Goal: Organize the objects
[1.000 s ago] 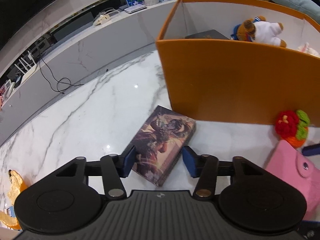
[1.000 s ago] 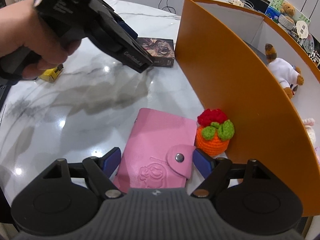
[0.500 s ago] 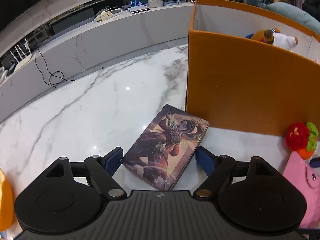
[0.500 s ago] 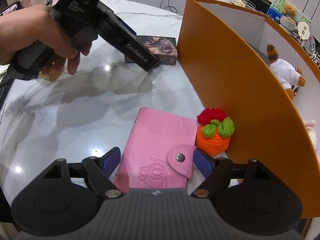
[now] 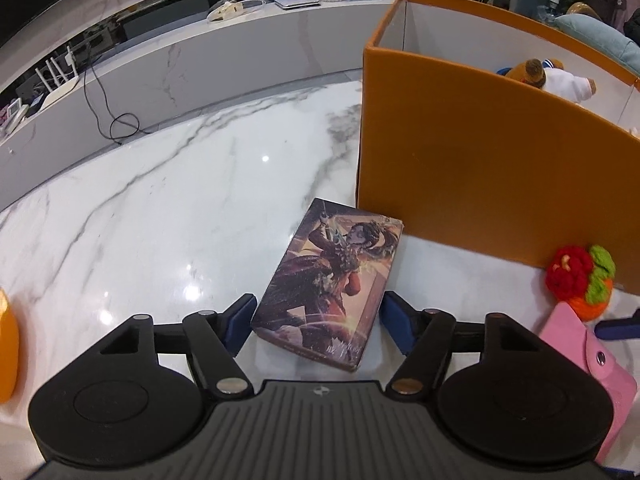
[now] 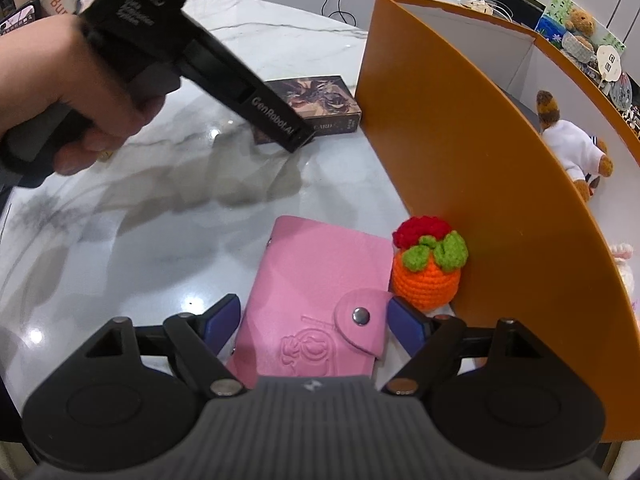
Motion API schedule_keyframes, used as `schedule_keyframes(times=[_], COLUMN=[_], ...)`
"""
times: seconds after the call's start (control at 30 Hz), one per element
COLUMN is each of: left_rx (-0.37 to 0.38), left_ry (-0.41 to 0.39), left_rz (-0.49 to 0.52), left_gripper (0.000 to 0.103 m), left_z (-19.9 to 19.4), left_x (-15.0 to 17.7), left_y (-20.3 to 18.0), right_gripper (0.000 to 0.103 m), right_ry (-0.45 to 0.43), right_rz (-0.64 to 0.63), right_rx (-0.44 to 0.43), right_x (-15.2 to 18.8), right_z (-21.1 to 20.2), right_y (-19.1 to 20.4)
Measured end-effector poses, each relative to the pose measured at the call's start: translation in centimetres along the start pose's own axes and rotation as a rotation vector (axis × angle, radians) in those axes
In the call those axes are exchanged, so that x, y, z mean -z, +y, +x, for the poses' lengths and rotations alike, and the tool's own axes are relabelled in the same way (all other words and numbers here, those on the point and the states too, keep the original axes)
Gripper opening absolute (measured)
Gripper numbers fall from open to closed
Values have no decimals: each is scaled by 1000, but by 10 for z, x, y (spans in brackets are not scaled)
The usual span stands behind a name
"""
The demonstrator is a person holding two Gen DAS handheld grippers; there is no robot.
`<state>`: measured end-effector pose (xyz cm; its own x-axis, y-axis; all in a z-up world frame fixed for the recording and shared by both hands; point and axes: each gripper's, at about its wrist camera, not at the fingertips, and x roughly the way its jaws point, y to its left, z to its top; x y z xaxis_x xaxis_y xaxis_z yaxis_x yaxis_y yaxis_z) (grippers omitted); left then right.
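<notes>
A dark illustrated card box (image 5: 330,280) lies flat on the white marble table beside the orange storage box (image 5: 480,172). My left gripper (image 5: 318,318) is open, its blue pads on either side of the card box's near end, not touching it. The card box also shows in the right wrist view (image 6: 320,108), partly behind the left gripper's body. A pink snap wallet (image 6: 320,308) lies flat between the open pads of my right gripper (image 6: 314,322). An orange crocheted fruit (image 6: 426,264) with a red and green top sits against the orange box wall (image 6: 480,184).
Inside the orange box lie a teddy bear in a white shirt (image 6: 568,144) and a white knitted item (image 6: 622,252). A yellow object (image 5: 6,344) sits at the table's left edge. A marble ledge with cables (image 5: 112,120) runs behind the table.
My left gripper has lowered and come forward around the card box, its jaws now wider on both sides of it. My right gripper has stayed around the pink wallet.
</notes>
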<state>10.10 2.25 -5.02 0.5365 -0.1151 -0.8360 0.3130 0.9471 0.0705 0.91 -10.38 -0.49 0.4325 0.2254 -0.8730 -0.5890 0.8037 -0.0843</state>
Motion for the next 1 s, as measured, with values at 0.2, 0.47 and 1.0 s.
schedule_keyframes(times=[0.2, 0.47, 1.0], left_rx=[-24, -46, -33], left_ry=[39, 86, 69], left_rz=[-42, -82, -56], left_gripper=[76, 74, 79], left_z=[-17, -45, -48], left_x=[20, 50, 52], left_y=[0, -13, -21], right_gripper=[80, 69, 81], right_ry=[-4, 7, -25], right_rz=[-51, -131, -134], right_rx=[1, -42, -46], right_x=[1, 1, -8], right_z=[0, -10, -2], right_y=[2, 0, -6])
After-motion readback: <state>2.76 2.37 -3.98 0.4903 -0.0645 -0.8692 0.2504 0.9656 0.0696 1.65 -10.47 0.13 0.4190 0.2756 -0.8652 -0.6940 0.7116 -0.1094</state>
